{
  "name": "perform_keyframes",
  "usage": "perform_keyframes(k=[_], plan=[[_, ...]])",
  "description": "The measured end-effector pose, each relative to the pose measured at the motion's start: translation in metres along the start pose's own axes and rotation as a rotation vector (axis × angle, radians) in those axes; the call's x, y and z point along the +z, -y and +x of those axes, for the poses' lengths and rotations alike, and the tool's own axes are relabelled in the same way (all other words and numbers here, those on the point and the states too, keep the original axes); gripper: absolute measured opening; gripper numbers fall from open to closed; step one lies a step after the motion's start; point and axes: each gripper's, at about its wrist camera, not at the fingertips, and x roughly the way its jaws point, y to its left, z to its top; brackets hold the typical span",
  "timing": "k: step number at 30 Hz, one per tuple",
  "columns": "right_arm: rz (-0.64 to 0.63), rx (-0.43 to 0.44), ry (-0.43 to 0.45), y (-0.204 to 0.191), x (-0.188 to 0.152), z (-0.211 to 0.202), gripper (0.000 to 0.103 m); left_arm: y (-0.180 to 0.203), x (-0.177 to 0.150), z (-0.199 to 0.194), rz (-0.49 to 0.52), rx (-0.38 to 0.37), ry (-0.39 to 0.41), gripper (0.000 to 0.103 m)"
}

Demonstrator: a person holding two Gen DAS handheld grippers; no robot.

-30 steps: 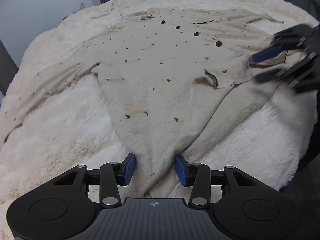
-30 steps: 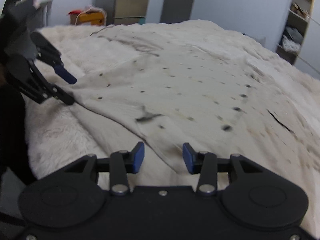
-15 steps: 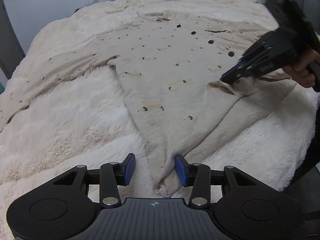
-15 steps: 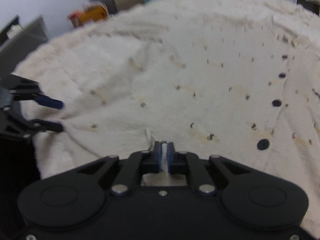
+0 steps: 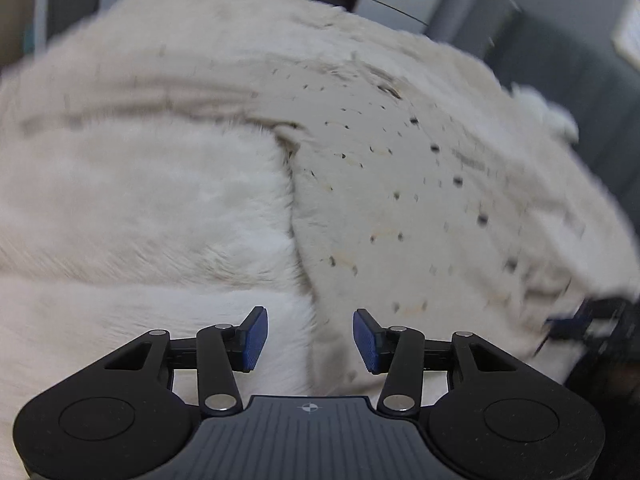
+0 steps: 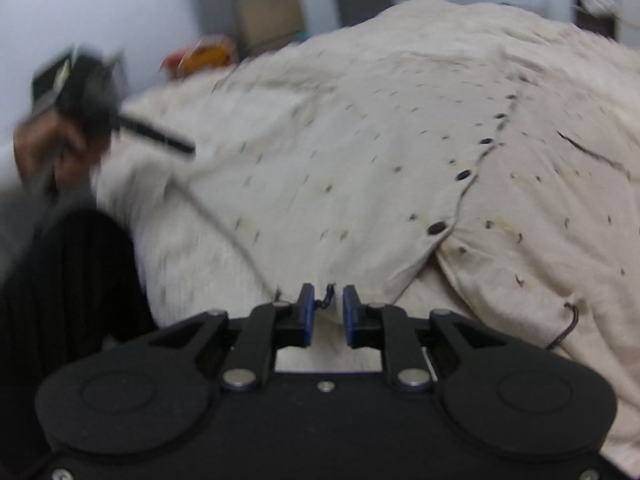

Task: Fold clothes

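A beige shirt (image 5: pixel 400 200) with small dark specks and dark buttons lies spread on a fluffy white blanket (image 5: pixel 140 208). My left gripper (image 5: pixel 308 338) is open, its blue pads on either side of the shirt's near hem corner. My right gripper (image 6: pixel 324 312) is open by a narrow gap at the shirt's (image 6: pixel 400 180) near edge, with a dark thread between the pads. The button placket (image 6: pixel 464 184) runs up the right wrist view. The left gripper also shows blurred at the left of that view (image 6: pixel 172 142); the right gripper shows blurred at the right edge of the left wrist view (image 5: pixel 576 322).
The blanket covers a bed. Grey walls, a door and shelves (image 6: pixel 264 8) stand behind it. An orange object (image 6: pixel 204 56) sits on the floor at the far left. The person's dark clothing (image 6: pixel 60 280) fills the lower left of the right wrist view.
The right gripper was shut on the shirt's edge half a second ago and has now opened a little. The left gripper has swung left along the hem; both views are motion-blurred.
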Motion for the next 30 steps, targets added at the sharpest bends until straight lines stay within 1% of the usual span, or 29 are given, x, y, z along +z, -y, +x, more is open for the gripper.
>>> perform_keyframes(k=[2,3,4,5,6,7,8,9,11,14,17,18,19,20,21,23,24,25,26,27,29,30], plan=[[0.046,0.005,0.037,0.004,0.004,0.005,0.023,-0.002,-0.001,0.021,-0.002,-0.023,-0.049,0.041],[0.06,0.003,0.046,0.006,0.006,0.009,0.023,-0.005,-0.004,0.03,-0.035,-0.062,-0.095,0.029],[0.073,-0.005,0.048,0.009,0.007,0.013,0.023,-0.009,-0.007,0.038,-0.078,-0.111,-0.147,0.019],[0.086,-0.016,0.046,0.012,0.009,0.018,0.023,-0.012,-0.01,0.041,-0.113,-0.178,-0.193,0.006],[0.093,-0.017,0.045,0.015,0.009,0.021,0.025,-0.014,-0.014,0.041,-0.131,-0.247,-0.228,0.005],[0.097,-0.012,0.047,0.017,0.008,0.023,0.025,-0.014,-0.018,0.039,-0.138,-0.297,-0.255,0.005],[0.098,-0.006,0.051,0.018,0.007,0.022,0.025,-0.013,-0.024,0.036,-0.141,-0.333,-0.282,0.003],[0.095,-0.005,0.049,0.019,0.005,0.021,0.025,-0.013,-0.027,0.033,-0.142,-0.342,-0.293,0.003],[0.075,-0.019,0.034,0.018,0.001,0.017,0.025,-0.02,-0.034,0.02,-0.18,-0.328,-0.295,0.003],[0.033,-0.044,0.028,0.022,-0.007,-0.003,0.025,-0.034,-0.035,-0.001,-0.246,-0.324,-0.237,0.003],[-0.005,-0.125,0.014,0.035,-0.015,-0.034,0.028,-0.04,-0.03,-0.009,-0.261,-0.277,-0.21,0.004],[-0.018,-0.161,0.01,0.04,-0.019,-0.046,0.031,-0.039,-0.029,-0.01,-0.251,-0.256,-0.215,0.006],[-0.034,-0.207,0.006,0.045,-0.023,-0.06,0.037,-0.035,-0.027,-0.013,-0.207,-0.204,-0.217,0.006],[-0.052,-0.254,-0.002,0.05,-0.027,-0.073,0.04,-0.031,-0.023,-0.016,-0.154,-0.144,-0.218,0.006],[-0.072,-0.301,-0.014,0.054,-0.031,-0.085,0.045,-0.026,-0.021,-0.02,-0.117,-0.108,-0.213,0.007],[-0.092,-0.367,-0.03,0.065,-0.039,-0.101,0.046,-0.01,-0.016,-0.037,-0.024,-0.048,-0.152,0.008],[-0.097,-0.395,-0.037,0.07,-0.043,-0.108,0.046,-0.002,-0.013,-0.045,0.006,-0.036,-0.119,0.009],[-0.094,-0.414,-0.044,0.076,-0.047,-0.114,0.046,0.008,-0.011,-0.049,0.029,-0.041,-0.094,0.011],[-0.081,-0.422,-0.051,0.081,-0.05,-0.117,0.046,0.019,-0.009,-0.053,0.052,-0.049,-0.071,0.015],[-0.071,-0.432,-0.053,0.084,-0.053,-0.118,0.046,0.026,-0.009,-0.054,0.069,-0.054,-0.061,0.016],[-0.038,-0.436,-0.039,0.093,-0.056,-0.12,0.045,0.061,-0.003,-0.048,0.16,-0.051,-0.053,0.019],[-0.018,-0.435,-0.03,0.097,-0.057,-0.121,0.045,0.073,0.0,-0.045,0.19,-0.056,-0.057,0.021]])
